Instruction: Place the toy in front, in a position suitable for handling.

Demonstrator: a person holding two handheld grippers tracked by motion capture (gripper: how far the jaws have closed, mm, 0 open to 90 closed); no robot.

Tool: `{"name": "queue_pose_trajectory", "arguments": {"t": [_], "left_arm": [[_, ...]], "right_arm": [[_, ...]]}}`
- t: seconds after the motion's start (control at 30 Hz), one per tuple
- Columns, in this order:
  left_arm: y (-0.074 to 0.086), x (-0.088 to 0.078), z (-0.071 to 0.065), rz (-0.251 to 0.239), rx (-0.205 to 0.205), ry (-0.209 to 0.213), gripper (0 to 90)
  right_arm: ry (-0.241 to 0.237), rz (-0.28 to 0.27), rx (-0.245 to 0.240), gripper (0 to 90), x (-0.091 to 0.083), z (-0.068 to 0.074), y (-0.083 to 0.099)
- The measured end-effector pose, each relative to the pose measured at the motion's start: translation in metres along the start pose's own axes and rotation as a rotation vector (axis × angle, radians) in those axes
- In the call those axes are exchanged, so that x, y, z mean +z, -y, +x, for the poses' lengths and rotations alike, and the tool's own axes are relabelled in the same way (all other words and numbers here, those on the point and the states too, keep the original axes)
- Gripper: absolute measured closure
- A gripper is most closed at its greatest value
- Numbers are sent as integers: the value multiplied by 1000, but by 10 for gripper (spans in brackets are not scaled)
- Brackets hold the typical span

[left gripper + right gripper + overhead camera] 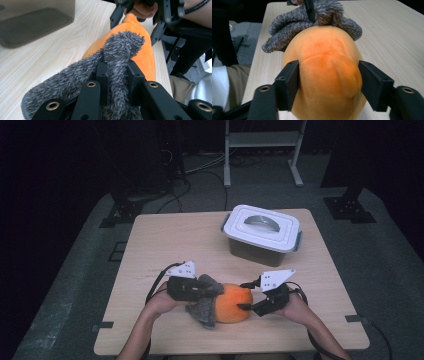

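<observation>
Near the front edge of a pale wooden worktop (165, 240), an orange plush toy (233, 303) lies between two hand-held grippers. At its left end, the left hand-held gripper (199, 291) is clenched on a fold of the toy's shaggy grey fabric (120, 62), which bunches up between the black jaws in the left gripper view. At the toy's other end, the right hand-held gripper (245, 307) straddles the orange body (327, 72); its jaws flank the rounded plush on both sides, the left against it and the right just off its surface, a released hold rather than a squeeze. Farther back on the worktop, well apart from the toy, stands a lidded plastic storage box (261, 234) with a white lid and grey latches.
</observation>
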State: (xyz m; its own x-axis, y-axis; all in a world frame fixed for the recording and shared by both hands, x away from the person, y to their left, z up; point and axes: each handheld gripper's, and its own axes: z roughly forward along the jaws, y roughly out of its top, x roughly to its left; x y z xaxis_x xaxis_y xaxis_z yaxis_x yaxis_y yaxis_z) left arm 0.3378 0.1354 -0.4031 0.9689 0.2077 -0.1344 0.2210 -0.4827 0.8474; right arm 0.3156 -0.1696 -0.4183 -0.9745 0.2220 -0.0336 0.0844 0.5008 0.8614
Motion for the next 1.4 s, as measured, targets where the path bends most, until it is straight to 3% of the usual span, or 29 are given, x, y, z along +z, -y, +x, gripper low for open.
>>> {"name": "queue_pose_trajectory", "arguments": {"t": [0.13,0.2,0.3,0.4,0.5,0.63,0.73,0.87,1.07,1.23,1.4], "left_arm": [[4,-3,-6,7,-3,32,754],[3,-4,-8,6,0,38,750],[-3,-5,-9,4,12,26,749],[-15,-6,-9,17,41,14,749],[-31,0,-14,21,74,30,748],[-41,12,-18,54,106,35,741],[-40,15,-18,80,108,25,746],[-33,12,-16,83,95,17,748],[-25,6,-12,78,77,7,748],[-30,5,-15,93,88,-7,749],[-42,7,-20,93,117,-4,749]], "right_arm": [[-13,4,36,317,2,1,2],[-21,11,35,382,4,2,2],[9,23,-46,505,3,5,-2],[31,14,-67,530,2,5,-8],[41,19,-100,536,6,6,-12],[38,26,-96,534,9,6,-12],[21,22,-49,479,5,1,-6],[-9,10,17,415,2,-3,-1],[0,3,37,437,5,-2,-2],[29,19,-6,518,6,2,-9],[46,26,-40,524,9,9,-16]]}}
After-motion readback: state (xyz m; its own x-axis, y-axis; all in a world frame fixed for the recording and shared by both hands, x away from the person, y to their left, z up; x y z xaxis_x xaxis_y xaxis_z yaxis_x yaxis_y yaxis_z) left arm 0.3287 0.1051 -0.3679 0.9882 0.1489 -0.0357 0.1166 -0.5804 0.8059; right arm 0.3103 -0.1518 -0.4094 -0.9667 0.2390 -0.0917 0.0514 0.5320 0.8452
